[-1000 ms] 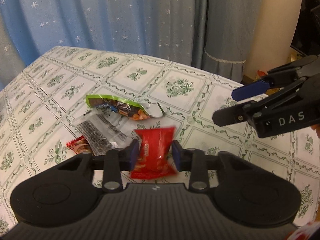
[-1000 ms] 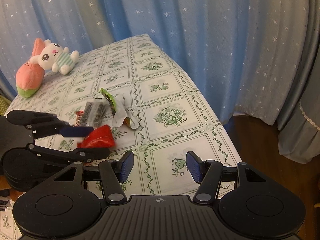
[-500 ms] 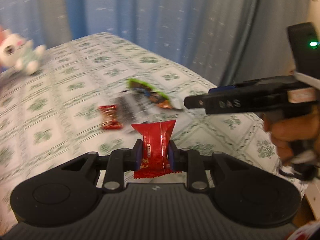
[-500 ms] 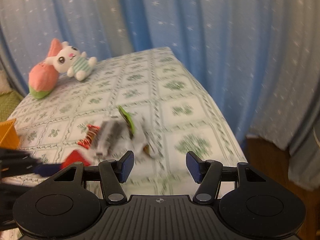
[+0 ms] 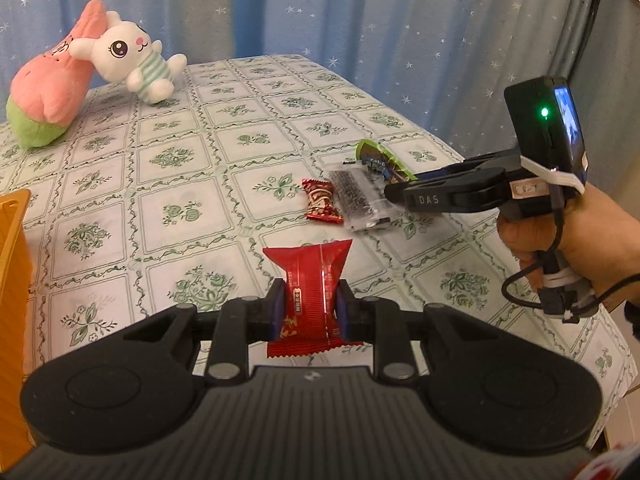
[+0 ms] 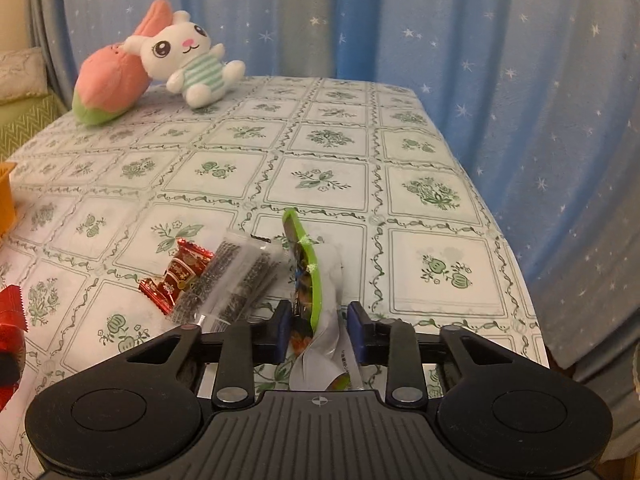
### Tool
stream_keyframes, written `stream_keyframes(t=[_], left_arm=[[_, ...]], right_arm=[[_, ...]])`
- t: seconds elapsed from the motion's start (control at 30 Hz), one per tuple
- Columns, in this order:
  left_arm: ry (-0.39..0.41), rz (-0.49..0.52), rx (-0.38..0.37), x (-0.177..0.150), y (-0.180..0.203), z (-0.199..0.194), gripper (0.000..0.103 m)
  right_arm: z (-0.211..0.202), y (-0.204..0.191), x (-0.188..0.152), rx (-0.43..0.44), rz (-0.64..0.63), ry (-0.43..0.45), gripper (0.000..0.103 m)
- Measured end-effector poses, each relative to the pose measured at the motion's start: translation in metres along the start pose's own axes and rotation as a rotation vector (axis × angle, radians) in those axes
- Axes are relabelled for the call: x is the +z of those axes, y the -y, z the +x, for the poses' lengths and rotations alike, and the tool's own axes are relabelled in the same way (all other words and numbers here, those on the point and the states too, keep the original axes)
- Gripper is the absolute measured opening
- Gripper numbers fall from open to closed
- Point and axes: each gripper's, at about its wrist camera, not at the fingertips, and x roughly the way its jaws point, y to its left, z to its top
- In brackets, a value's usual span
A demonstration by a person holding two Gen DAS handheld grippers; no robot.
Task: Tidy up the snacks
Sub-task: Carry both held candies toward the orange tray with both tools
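Observation:
My left gripper (image 5: pixel 309 307) is shut on a red snack packet (image 5: pixel 309 296) and holds it above the table. My right gripper (image 6: pixel 320 332) has its jaws on either side of a green-edged snack bag (image 6: pixel 310 276) that lies on the table; the jaws are partly closed and I cannot tell whether the pads touch it. The right gripper also shows in the left wrist view (image 5: pixel 400 194), over that bag (image 5: pixel 380 158). A clear packet of dark sticks (image 6: pixel 236 280) and a small red-brown candy (image 6: pixel 178 276) lie beside it on the floral tablecloth (image 6: pixel 320 152).
An orange container (image 5: pixel 12 280) stands at the left edge, and also shows in the right wrist view (image 6: pixel 6 196). A pink plush and a white bunny plush (image 5: pixel 132 60) sit at the table's far side. The table's right edge (image 6: pixel 516 264) drops off by the blue curtain.
My left gripper swung left with the red packet, bringing the plush toys and orange container into view. My right gripper moved in over the green-edged bag and its jaws narrowed around it.

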Motion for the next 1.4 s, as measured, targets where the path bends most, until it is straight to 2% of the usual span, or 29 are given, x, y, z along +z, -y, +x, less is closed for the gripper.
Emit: stream_keyframes(t=[0.13, 0.27, 0.7, 1.03, 1.4], left_arm=[[-0.006, -0.026, 0.005, -0.005, -0.003, -0.001, 0.023], [-0.010, -0.051, 0.013, -0.008, -0.004, -0.006, 0.023], [0.015, -0.103, 0.056, -0.022, -0.003, -0.072, 0.023], [0.041, -0.151, 0.089, -0.047, -0.007, -0.134, 0.023], [0.067, -0.182, 0.136, -0.067, -0.020, -0.183, 0.023]], right_arm=[[-0.004, -0.004, -0.002, -0.012, -0.016, -0.015, 0.025], [-0.022, -0.004, -0.007, -0.004, 0.032, -0.017, 0.024], [-0.128, -0.038, -0.011, 0.062, 0.241, -0.005, 0.024], [-0.198, -0.087, -0.026, 0.091, 0.264, 0.031, 0.024], [-0.236, -0.137, -0.047, 0.126, 0.235, 0.029, 0.024]])
